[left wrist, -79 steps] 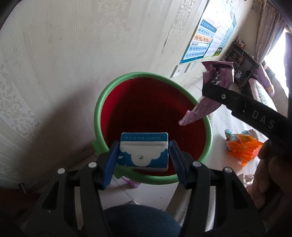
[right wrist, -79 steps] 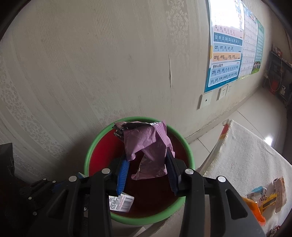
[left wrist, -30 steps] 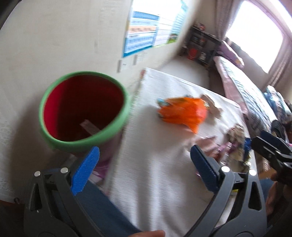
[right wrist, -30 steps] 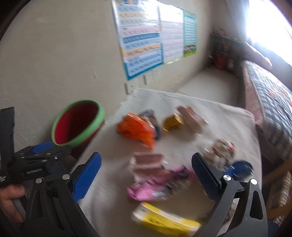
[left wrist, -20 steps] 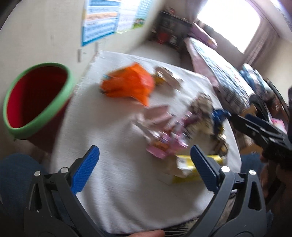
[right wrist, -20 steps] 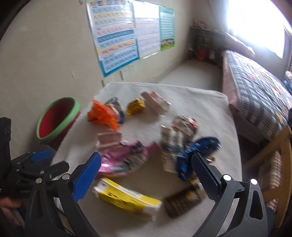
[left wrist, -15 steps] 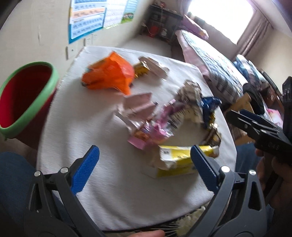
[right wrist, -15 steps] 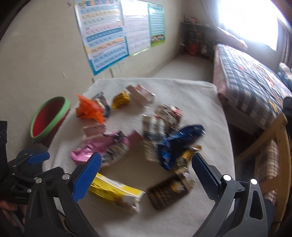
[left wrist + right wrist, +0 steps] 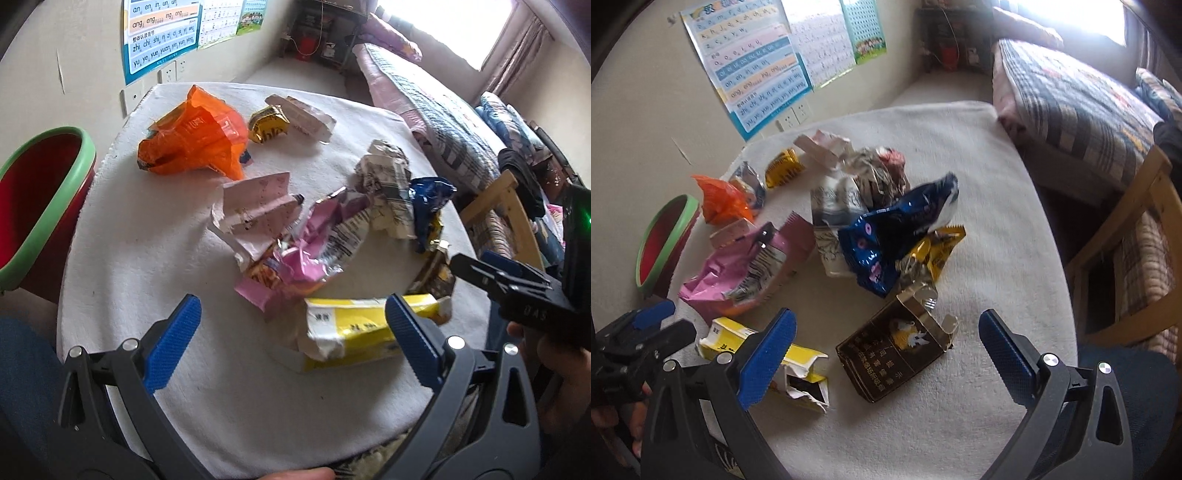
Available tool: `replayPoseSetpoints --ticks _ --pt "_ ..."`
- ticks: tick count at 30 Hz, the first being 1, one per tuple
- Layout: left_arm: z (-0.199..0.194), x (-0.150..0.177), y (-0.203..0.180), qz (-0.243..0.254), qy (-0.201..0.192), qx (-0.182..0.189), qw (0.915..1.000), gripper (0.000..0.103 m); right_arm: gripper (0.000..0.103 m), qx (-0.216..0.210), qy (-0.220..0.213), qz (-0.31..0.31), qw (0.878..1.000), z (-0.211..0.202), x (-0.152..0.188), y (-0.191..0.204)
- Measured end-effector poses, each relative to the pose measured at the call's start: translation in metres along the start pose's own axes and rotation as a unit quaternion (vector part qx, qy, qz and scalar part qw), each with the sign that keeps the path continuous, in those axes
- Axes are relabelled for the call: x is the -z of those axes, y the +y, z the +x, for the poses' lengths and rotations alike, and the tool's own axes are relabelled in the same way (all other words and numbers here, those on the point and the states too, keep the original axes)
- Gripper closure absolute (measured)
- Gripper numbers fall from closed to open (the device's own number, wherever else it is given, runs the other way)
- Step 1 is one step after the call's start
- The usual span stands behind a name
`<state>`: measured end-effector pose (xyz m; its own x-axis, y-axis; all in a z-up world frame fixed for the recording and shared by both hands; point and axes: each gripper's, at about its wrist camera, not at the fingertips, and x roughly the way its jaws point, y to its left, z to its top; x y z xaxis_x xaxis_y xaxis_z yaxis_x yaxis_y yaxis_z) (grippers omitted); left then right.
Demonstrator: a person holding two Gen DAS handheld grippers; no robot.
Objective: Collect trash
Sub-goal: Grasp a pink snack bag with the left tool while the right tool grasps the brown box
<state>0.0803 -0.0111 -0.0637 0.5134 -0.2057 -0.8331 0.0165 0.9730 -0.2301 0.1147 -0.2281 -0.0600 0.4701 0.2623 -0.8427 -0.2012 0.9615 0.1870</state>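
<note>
Trash lies scattered on a white cloth-covered table (image 9: 155, 258): an orange bag (image 9: 192, 136), a pink wrapper (image 9: 295, 254), a torn yellow carton (image 9: 362, 332), a blue snack bag (image 9: 894, 229) and a dark brown box (image 9: 897, 350). My left gripper (image 9: 291, 343) hovers open above the yellow carton's near end, holding nothing. Also open and empty, my right gripper (image 9: 886, 354) hangs over the dark brown box. The red bin with a green rim (image 9: 33, 199) stands off the table's left edge.
A bed with a plaid quilt (image 9: 1082, 107) runs along the right, with a wooden chair frame (image 9: 1126, 251) beside the table. Posters (image 9: 757, 66) hang on the wall behind. Crumpled paper (image 9: 388, 184), a gold packet (image 9: 267, 123) and a pale pink box (image 9: 255, 206) also lie on the cloth.
Both grippers dropped their loads into the bin, opened, and swung right from the bin over the table. They now sit lower and closer to the trash pile.
</note>
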Motion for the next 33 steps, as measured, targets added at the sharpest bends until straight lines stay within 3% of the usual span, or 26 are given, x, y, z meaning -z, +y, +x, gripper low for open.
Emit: replayPoseSetpoints --ticks 8,11,13,16,21,26,28,29,31,33 --pt "0.018 -0.013 0.0 0.017 -0.002 -0.016 0.9997 0.006 0.007 -0.007 0.042 0.026 0.999 0.026 0.006 -0.004" --pt "0.023 -0.013 0.002 0.02 -0.002 -0.016 0.9997 0.015 0.007 -0.004 0.043 0.025 0.999 0.029 0.006 -0.002" --pt "0.026 -0.012 0.002 0.022 0.0 -0.018 0.9996 0.032 0.007 -0.002 0.048 0.027 0.998 0.031 0.007 -0.004" --pt "0.031 -0.01 0.003 0.027 0.008 -0.012 0.9995 0.048 0.008 -0.001 0.054 0.029 0.998 0.034 0.009 -0.005" --pt "0.031 -0.008 -0.006 0.05 0.003 -0.006 0.9987 0.065 0.025 -0.005 0.058 0.025 0.998 0.037 0.01 -0.004" --pt "0.029 -0.006 -0.008 0.057 -0.001 -0.007 0.9984 0.068 0.038 -0.01 0.058 0.041 0.997 0.035 0.01 -0.01" --pt "0.027 -0.006 -0.009 0.058 -0.004 -0.008 0.9983 0.074 0.047 -0.014 0.058 0.051 0.997 0.035 0.01 -0.014" --pt "0.027 -0.005 -0.01 0.061 -0.004 -0.008 0.9981 0.075 0.057 -0.011 0.058 0.055 0.997 0.034 0.01 -0.016" --pt "0.027 -0.004 -0.012 0.067 -0.005 -0.009 0.9977 0.076 0.057 -0.012 0.059 0.06 0.996 0.034 0.009 -0.017" --pt "0.026 -0.003 -0.014 0.072 -0.006 -0.008 0.9973 0.077 0.065 -0.014 0.058 0.062 0.996 0.032 0.009 -0.018"
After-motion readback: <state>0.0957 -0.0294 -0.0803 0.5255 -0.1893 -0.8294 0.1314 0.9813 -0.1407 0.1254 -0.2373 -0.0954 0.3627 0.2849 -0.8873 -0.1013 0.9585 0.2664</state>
